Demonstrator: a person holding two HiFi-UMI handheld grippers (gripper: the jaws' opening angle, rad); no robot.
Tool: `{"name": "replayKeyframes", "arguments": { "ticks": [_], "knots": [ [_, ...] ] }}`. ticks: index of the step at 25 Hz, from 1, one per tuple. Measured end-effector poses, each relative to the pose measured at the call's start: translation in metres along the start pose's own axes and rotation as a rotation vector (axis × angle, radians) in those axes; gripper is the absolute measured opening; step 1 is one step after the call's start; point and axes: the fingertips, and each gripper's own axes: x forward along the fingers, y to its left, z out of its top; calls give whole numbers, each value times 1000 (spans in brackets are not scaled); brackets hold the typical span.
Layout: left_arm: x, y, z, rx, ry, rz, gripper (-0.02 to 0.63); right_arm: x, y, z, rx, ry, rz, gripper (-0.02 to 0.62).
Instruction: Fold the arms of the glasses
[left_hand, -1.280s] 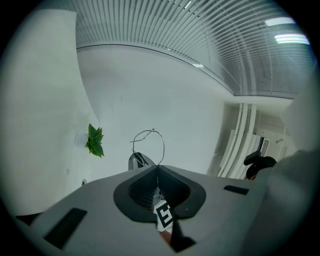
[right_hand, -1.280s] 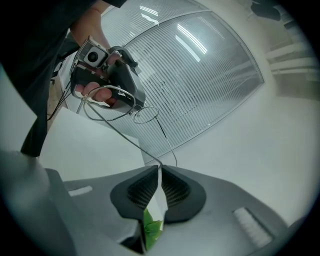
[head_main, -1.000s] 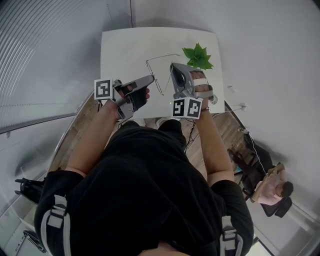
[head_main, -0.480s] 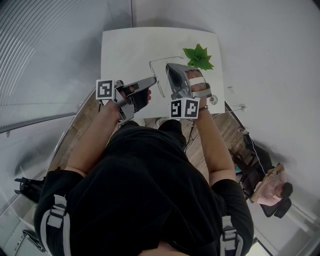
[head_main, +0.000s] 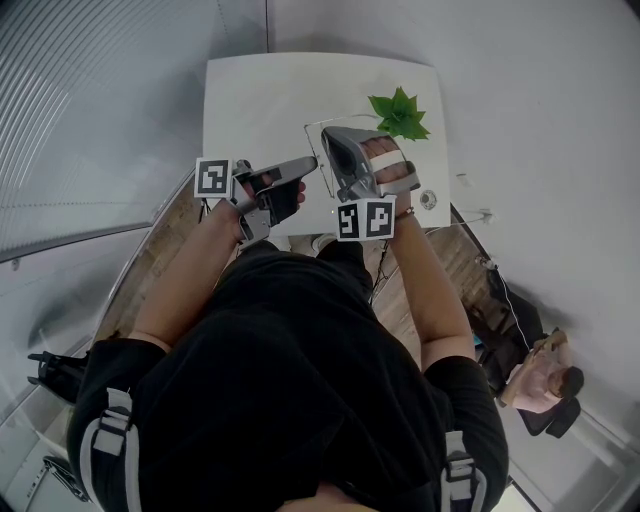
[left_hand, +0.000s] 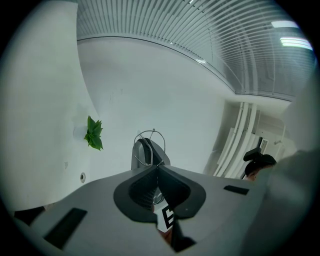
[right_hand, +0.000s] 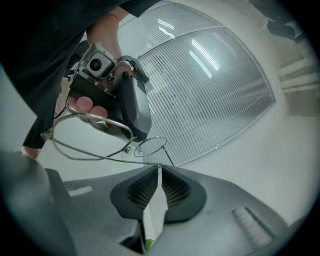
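Observation:
Thin wire-rimmed glasses (head_main: 311, 143) hang in the air over the white table (head_main: 250, 90), held between both grippers. My left gripper (head_main: 303, 166) is shut on the frame near one lens; in the left gripper view the wire rim (left_hand: 150, 132) rises from its closed tips (left_hand: 156, 166). My right gripper (head_main: 330, 142) sits close against it. In the right gripper view its jaws (right_hand: 159, 166) pinch one arm of the glasses (right_hand: 107, 159), which runs from the far lens (right_hand: 92, 120) to the tips. The left gripper (right_hand: 135, 134) grips that lens rim.
A green plant (head_main: 399, 113) stands on the table's right side, also in the left gripper view (left_hand: 93, 133). A small round fitting (head_main: 428, 199) lies near the table's right corner. Another person (head_main: 540, 380) sits at the lower right. Ribbed wall panels lie to the left.
My right gripper has shifted left, toward the left gripper, carrying the arm of the glasses with it. The left gripper has stayed where it was.

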Motion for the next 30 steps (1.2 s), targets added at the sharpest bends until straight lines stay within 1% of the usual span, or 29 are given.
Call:
{"name": "replayKeyframes", "arguments": {
  "ticks": [5, 8, 16, 19, 25, 30],
  "knots": [
    [1, 1, -2, -6, 6, -6, 11, 2, 5, 9, -28, -30, 19, 35],
    [0, 1, -2, 4, 18, -12, 11, 2, 7, 12, -48, -44, 24, 38],
    [1, -2, -4, -2, 24, -27, 11, 1, 9, 15, -94, -58, 24, 44],
    [1, -4, -4, 0, 25, -32, 11, 0, 9, 16, -108, -57, 28, 63],
    [1, -5, -3, 1, 21, -40, 11, -2, 9, 11, -107, -47, 28, 80],
    [2, -6, -1, 6, 8, -40, 11, -8, 8, 1, -84, -23, 27, 87]
  ]
}}
